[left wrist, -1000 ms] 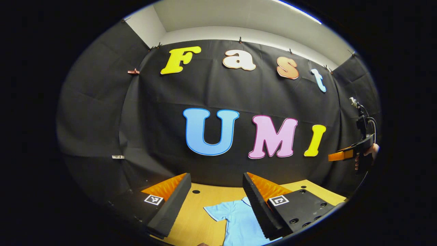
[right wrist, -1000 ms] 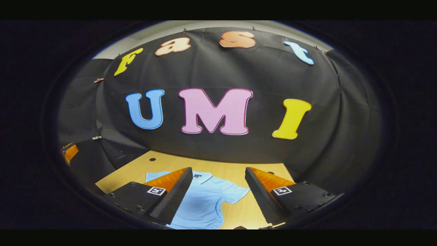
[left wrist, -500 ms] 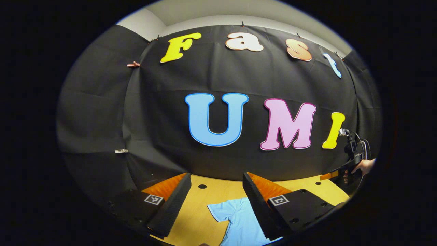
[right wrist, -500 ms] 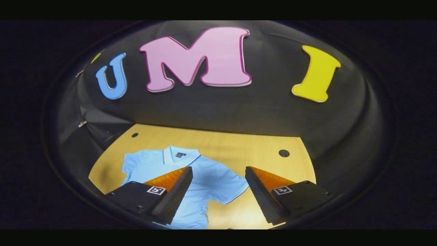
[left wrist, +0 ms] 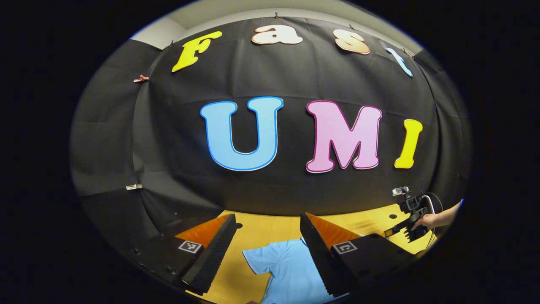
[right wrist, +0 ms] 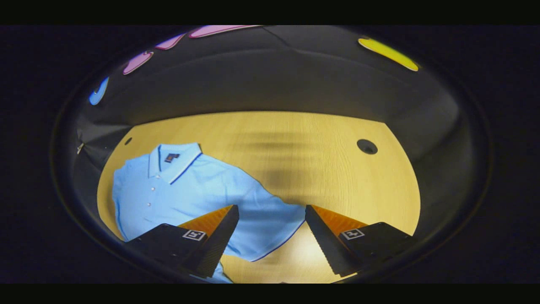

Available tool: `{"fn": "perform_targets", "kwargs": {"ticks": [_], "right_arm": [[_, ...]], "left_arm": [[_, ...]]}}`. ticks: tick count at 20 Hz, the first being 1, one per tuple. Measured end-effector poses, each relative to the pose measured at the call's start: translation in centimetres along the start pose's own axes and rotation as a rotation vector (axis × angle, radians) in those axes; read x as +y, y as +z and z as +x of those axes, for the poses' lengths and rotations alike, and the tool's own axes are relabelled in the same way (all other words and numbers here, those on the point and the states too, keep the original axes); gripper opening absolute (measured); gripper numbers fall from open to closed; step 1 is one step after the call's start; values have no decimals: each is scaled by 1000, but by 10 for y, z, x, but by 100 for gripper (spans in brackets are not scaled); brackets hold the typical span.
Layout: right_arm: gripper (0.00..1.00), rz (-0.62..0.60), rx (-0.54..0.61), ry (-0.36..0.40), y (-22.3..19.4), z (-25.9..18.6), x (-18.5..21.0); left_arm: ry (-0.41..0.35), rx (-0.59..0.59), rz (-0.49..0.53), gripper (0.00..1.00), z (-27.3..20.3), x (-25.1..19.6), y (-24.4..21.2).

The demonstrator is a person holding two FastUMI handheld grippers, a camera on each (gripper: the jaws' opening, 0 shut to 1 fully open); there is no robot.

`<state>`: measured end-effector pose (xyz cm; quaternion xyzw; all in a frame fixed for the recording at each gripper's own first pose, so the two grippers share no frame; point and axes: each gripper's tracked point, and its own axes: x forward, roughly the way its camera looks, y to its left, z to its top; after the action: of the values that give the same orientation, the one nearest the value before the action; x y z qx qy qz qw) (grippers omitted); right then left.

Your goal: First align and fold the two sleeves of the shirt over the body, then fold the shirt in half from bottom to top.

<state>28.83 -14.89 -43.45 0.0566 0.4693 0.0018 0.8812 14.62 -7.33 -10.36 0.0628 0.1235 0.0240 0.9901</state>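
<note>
- The table [right wrist: 337, 177] takes up the middle of the right gripper view; the shirt [right wrist: 190, 190] lies flat on it at left, face up, collar toward the top of the frame.
- Nothing is folded yet, I judge: the sleeve [right wrist: 270, 223] at lower centre is spread out to the side, so both sleeve folds and the bottom-to-top fold are left.
- My right gripper [right wrist: 270, 236] is spread wide and empty, hanging above that sleeve.
- My left gripper [left wrist: 265, 253] is spread and empty too, above the shirt at the bottom of the left gripper view.
- A small dark tag [right wrist: 170, 157] sits inside the collar, too small to read.
</note>
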Motion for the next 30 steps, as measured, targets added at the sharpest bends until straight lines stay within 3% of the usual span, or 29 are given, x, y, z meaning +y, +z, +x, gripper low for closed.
{"fn": "perform_targets", "kwargs": {"ticks": [3, 4, 6, 8, 11, 14, 17, 19, 21, 23, 25, 26, 29, 30], "right_arm": [[99, 83, 72, -26, -23, 15, -3], [99, 46, 26, -50, -16, 12, -7], [92, 9, 47, -44, -21, 14, 2], [61, 2, 44, -6, -22, 17, 14], [16, 81, 48, -25, -18, 17, 18], [11, 91, -46, 25, 9, -4, 31], [10, 118, -117, 134, 37, -38, 68], [10, 127, -101, 207, 39, -48, 98], [10, 104, -58, 243, 27, -44, 122], [10, 43, -13, 256, 10, -32, 140], [6, 26, 53, 318, -11, -25, 167], [22, 22, 79, 338, -18, -25, 175], [48, -31, 64, 358, -23, -25, 180], [74, -52, 49, 364, -27, -29, 180]], "left_arm": [[17, 52, 36, 96, -5, 18, -14], [26, 47, 44, 96, -8, 26, -12], [37, 52, 44, 96, -11, 34, -18], [43, 63, 36, 96, -13, 39, -25], [43, 59, 50, 96, -17, 43, -26], [47, 41, 53, 96, -19, 54, -20], [47, 44, 39, 96, -17, 63, -21], [37, 20, 74, 96, -15, 66, -17], [19, 9, 76, 96, -8, 67, -14], [-12, 21, 19, 96, 1, 63, -20], [-40, 47, -34, 96, 13, 61, -32], [-52, 69, -50, 96, 21, 60, -41], [-73, 147, -92, 97, 45, 60, -71], [-79, 168, -116, 92, 55, 59, -77]]}}
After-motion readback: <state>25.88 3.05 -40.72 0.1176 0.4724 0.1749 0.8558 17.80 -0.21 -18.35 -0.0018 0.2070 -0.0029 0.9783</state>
